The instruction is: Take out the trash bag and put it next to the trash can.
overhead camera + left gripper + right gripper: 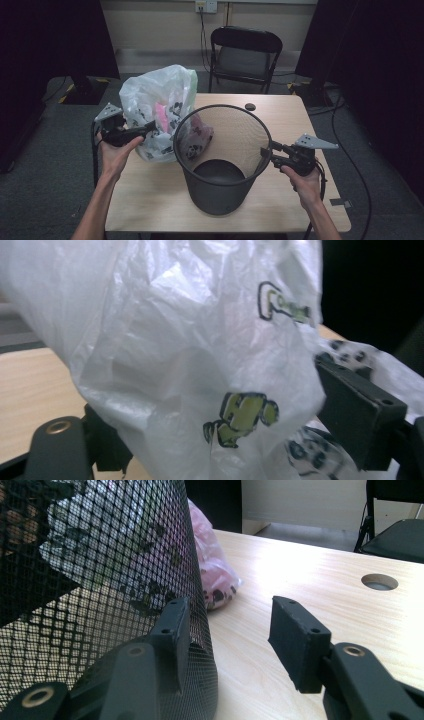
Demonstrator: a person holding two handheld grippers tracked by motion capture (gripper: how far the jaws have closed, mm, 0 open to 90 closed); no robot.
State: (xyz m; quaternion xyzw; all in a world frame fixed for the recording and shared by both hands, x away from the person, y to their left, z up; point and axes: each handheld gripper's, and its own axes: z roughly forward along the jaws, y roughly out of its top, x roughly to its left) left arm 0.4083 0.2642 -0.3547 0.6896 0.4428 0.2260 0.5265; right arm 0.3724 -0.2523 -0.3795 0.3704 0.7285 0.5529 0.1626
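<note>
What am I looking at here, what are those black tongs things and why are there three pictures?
A person sits at a wooden table holding hand-held tongs in each hand. One picture is taken from above; the other two come from small cameras riding on each tool, looking along its jaws.

On the table stand a black mesh wastebasket and a white plastic bag with printed cartoon figures.

The left tongs reach into the bag, and its film drapes between the jaws; whether they pinch it is unclear. The right tongs are open, with the basket's mesh wall by the left jaw in their own view. A folding chair stands behind.
</note>
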